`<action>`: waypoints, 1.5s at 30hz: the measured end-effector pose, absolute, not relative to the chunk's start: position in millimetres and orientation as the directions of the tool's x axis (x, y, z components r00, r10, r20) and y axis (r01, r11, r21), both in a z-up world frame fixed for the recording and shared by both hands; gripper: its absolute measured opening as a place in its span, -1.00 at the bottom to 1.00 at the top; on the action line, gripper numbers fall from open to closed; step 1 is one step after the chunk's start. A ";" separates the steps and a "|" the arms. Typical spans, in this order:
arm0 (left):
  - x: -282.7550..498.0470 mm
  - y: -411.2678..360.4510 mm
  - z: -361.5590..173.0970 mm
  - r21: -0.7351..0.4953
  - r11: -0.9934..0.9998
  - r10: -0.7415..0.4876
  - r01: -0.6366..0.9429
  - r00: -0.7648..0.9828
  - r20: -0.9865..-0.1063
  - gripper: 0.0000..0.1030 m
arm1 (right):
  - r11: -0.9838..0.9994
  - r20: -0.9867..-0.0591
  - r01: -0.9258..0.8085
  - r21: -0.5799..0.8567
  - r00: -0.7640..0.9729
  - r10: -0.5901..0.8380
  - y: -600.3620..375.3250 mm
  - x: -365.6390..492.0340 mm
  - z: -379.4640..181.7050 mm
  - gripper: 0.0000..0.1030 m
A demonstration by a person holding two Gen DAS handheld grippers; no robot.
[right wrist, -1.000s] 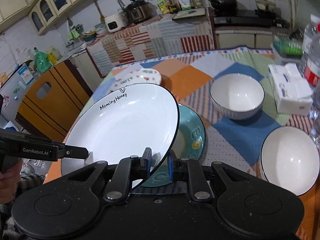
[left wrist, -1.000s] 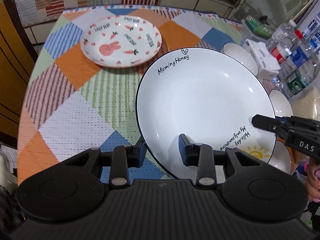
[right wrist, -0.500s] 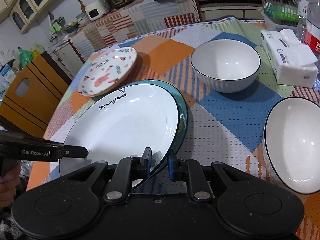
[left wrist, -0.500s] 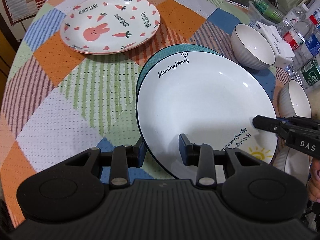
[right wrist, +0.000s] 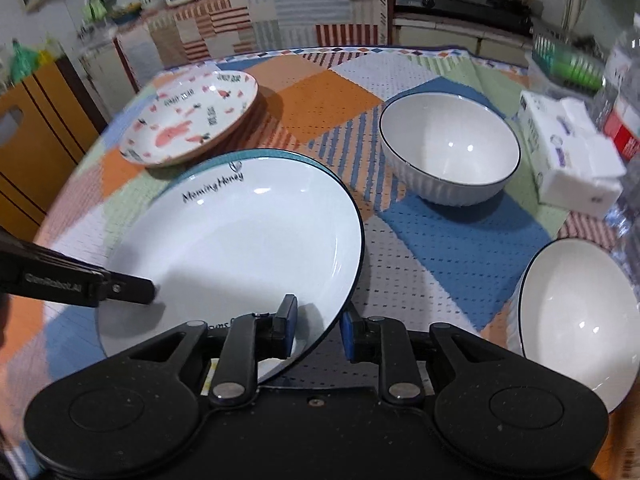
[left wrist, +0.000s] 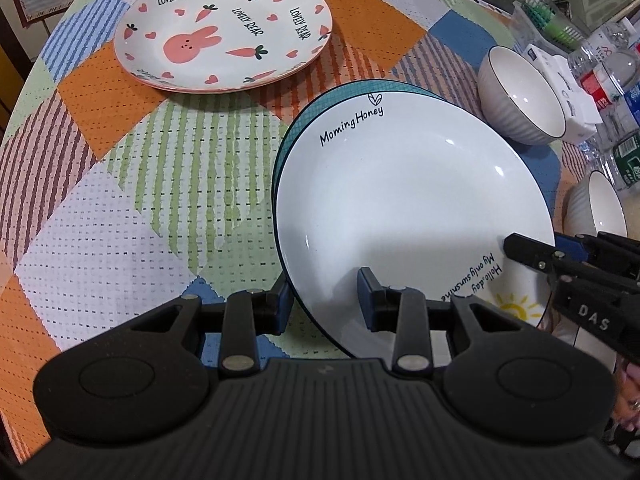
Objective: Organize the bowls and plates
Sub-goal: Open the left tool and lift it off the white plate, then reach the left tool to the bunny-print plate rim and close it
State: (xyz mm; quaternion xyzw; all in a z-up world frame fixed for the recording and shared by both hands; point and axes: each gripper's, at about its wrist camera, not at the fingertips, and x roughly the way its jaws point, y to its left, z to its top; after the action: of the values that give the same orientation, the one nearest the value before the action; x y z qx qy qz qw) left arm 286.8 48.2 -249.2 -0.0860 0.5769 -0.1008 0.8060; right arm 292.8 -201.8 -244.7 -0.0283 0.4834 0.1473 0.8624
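Note:
A white "Morning Honey" plate (left wrist: 404, 200) lies on a teal plate (left wrist: 340, 94), whose rim shows behind it. It also shows in the right wrist view (right wrist: 240, 248). My left gripper (left wrist: 322, 300) straddles the white plate's near rim with its jaws apart. My right gripper (right wrist: 318, 326) straddles the opposite rim, jaws a little apart. A bunny plate (left wrist: 224, 28) sits at the far left. Two white bowls (right wrist: 450, 152) (right wrist: 580, 312) stand to the right.
A tissue pack (right wrist: 572, 160) and water bottles (left wrist: 612, 72) stand along the right edge. A green basket (right wrist: 568, 64) is at the far right. A wooden chair (right wrist: 32, 136) stands left of the table. The tablecloth (left wrist: 120, 200) is patchwork.
The white plate has come down from its raised tilt onto the teal plate. Both grippers came down with it, and the right gripper's jaws have opened a little.

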 end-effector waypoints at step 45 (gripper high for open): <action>271.3 102.8 -75.8 -0.060 0.984 -0.134 0.170 0.464 -0.876 -0.09 | 0.808 -0.689 -0.574 0.134 0.532 0.493 -154.9 296.8 -79.9 0.37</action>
State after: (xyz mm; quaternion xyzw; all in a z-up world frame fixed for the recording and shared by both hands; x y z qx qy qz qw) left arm 271.3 102.8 -75.8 0.0177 0.5101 -0.0886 0.8554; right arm 296.8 -154.9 -79.9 -0.0544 0.3751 0.3053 0.8736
